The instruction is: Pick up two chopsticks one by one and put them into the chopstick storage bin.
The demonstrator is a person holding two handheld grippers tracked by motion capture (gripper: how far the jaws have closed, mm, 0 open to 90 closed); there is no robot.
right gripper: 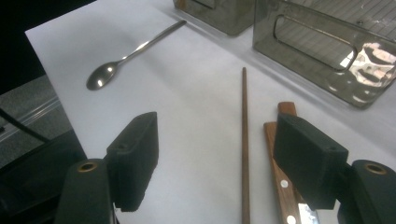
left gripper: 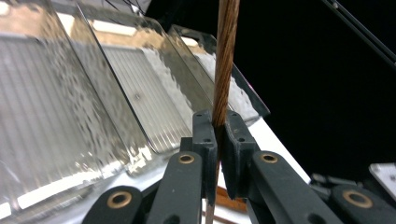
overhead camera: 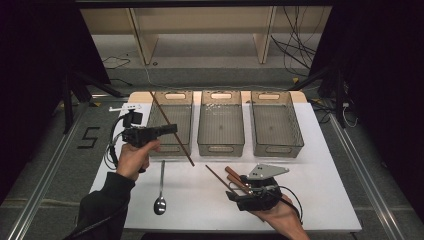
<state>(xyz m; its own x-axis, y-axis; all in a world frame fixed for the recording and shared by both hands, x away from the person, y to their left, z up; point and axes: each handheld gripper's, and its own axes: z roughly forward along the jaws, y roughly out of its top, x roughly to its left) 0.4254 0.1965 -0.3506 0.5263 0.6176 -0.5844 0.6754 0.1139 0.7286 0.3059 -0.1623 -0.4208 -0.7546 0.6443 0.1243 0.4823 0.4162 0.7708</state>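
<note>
High view overlooks table (overhead camera: pixel 320 200); gripper views close, perhaps sharing bins (overhead camera: pixel 221 122).

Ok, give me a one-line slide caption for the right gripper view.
Open right gripper poised over a brown chopstick and wooden-handled knives, spoon lying beyond.

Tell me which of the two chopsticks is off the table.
The chopstick clamped in the left gripper, slanting over the left bin. The other chopstick lies flat on the table by the open right gripper.
</note>
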